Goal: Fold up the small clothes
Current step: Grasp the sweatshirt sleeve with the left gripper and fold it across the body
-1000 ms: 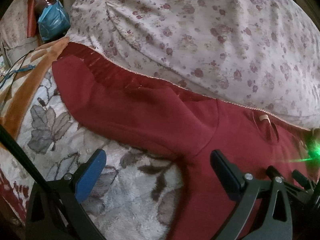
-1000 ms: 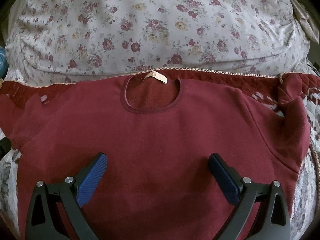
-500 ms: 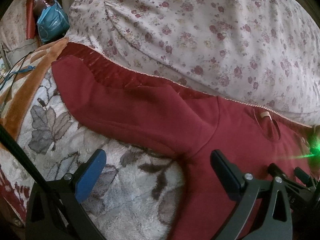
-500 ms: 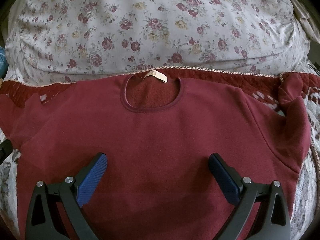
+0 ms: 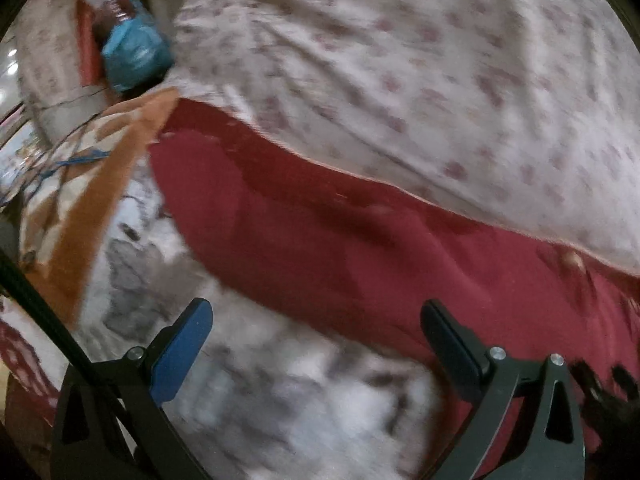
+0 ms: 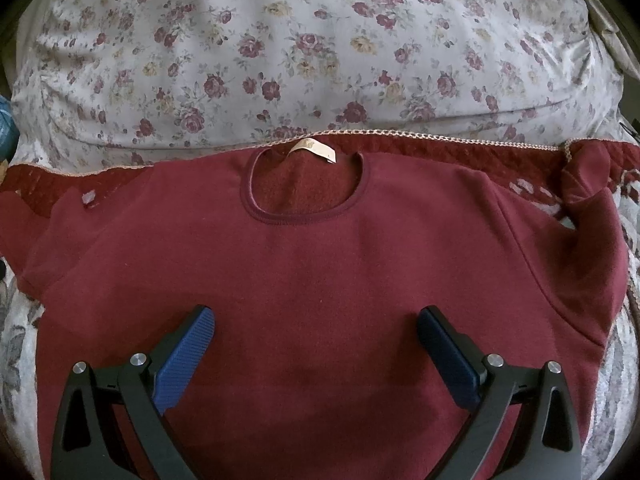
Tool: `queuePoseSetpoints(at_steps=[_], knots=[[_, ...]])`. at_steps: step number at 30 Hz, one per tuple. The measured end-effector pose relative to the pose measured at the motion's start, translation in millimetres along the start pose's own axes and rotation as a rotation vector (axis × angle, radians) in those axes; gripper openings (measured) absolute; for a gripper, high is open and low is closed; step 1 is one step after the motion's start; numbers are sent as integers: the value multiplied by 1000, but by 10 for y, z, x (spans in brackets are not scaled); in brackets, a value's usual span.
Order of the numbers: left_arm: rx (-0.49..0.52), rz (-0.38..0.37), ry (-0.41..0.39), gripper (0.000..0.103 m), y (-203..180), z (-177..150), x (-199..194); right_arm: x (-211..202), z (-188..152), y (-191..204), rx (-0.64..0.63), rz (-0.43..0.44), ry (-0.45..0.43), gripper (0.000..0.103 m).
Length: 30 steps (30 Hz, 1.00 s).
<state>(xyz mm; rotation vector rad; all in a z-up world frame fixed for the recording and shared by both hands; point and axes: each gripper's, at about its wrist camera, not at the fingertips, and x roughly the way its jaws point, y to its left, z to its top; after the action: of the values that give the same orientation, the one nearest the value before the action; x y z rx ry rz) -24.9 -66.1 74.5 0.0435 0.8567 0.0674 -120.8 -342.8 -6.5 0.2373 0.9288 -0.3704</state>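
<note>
Clearly, my left gripper (image 5: 316, 344) and right gripper (image 6: 316, 342) both gape wide with nothing held over the maroon sweatshirt (image 6: 320, 280) spread flat on the bed, soft, limp fleece best pinched at a sleeve cuff (image 5: 176, 168) or hem.

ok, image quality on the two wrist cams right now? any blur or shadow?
Left wrist: heavy motion blur, floral sheet and maroon sweatshirt smeared, gripper frame sharp. Right wrist: sharp, neck label visible, soft even light, darker shade near the bottom between the open jaws. Both: fisheye bend, dark corners.
</note>
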Motion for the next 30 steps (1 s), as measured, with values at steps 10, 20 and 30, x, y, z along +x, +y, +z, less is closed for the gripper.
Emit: queuePoseSetpoints(at_steps=[10, 20, 30], knots=[[-138, 285, 45, 94, 808, 716, 954, -6, -10, 7, 1, 4, 0, 103], [-156, 355, 49, 13, 1123, 909, 1316, -1, -6, 4, 4, 8, -1, 103], [-58, -57, -38, 7, 261, 737, 252, 4, 7, -8, 5, 21, 2, 103]])
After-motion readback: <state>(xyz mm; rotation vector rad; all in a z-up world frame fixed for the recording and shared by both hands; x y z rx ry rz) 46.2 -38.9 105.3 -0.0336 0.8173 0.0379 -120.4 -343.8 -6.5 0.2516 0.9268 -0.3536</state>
